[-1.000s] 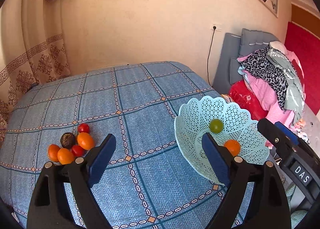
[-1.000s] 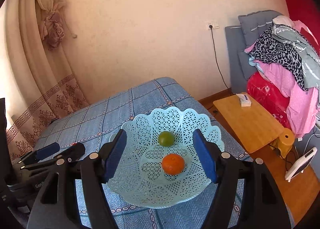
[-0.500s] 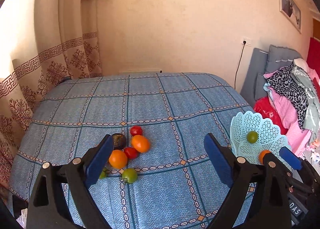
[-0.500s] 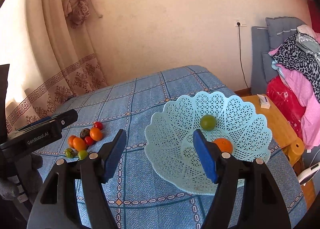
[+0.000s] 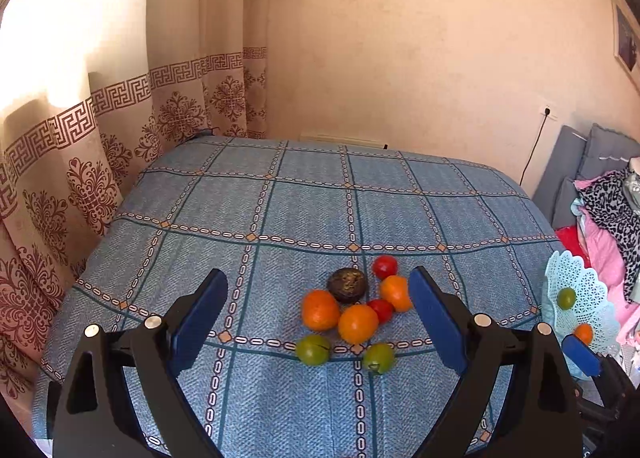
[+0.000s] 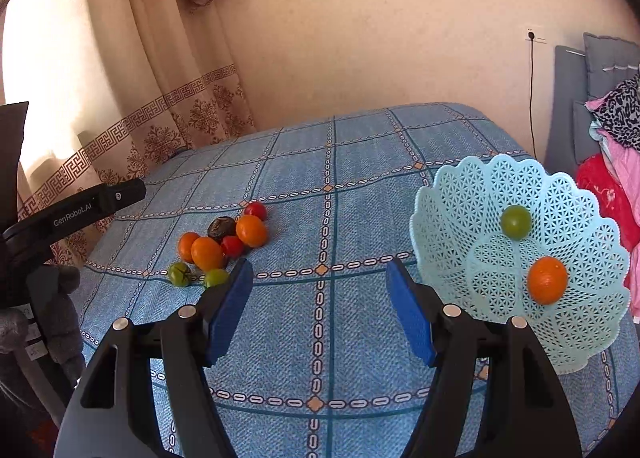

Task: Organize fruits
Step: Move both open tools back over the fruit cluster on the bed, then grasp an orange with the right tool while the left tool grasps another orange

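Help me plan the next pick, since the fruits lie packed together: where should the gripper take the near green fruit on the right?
Grip the green fruit across its round middle, coming from above and the near side. Its near and right sides face bare cloth; an orange sits just behind it.

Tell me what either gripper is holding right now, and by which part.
Nothing is held. The left gripper and right gripper both stand open with only the blue cloth showing between their jaws.
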Tool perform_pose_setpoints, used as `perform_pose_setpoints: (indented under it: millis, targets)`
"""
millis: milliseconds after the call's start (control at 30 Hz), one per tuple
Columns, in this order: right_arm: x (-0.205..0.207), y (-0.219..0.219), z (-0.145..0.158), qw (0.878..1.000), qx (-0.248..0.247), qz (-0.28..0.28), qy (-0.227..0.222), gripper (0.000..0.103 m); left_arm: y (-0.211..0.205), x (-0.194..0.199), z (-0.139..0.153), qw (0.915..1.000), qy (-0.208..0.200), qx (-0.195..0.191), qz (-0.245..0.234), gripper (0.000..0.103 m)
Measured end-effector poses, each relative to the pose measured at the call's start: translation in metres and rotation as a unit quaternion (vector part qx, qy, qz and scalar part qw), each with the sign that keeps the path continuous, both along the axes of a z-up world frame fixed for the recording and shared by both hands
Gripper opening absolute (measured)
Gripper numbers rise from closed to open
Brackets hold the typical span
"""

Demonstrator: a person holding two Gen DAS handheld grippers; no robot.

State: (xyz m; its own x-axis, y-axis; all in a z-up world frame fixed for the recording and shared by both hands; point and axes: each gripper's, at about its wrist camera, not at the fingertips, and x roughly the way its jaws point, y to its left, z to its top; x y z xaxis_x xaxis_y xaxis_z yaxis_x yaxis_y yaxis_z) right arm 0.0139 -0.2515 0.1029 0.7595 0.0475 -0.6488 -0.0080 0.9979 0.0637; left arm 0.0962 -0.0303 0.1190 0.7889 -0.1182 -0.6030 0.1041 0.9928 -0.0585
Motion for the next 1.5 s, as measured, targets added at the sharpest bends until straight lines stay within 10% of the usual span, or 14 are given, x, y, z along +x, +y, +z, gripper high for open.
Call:
perform_pose_setpoints:
  millis: [400,600,1500]
  targets:
    - [0.038,0.063,-0.029,0.996,-0.002,0.086,0.036,0.069,0.036,0.016,-0.021,0.9989,0.013,0.009,0.044,0.091]
    - [0.060,0.091,-0.043,0.992,0.000,0.114,0.059,0.052,0.052,0.023,-0.036,0.9979,0.027,-0.003,0.058,0.091]
    - [0.115,0.116,-0.078,0.991,-0.007,0.102,0.086,0.035,0.077,0.038,-0.067,0.9954,0.053,-0.005,0.080,0.091]
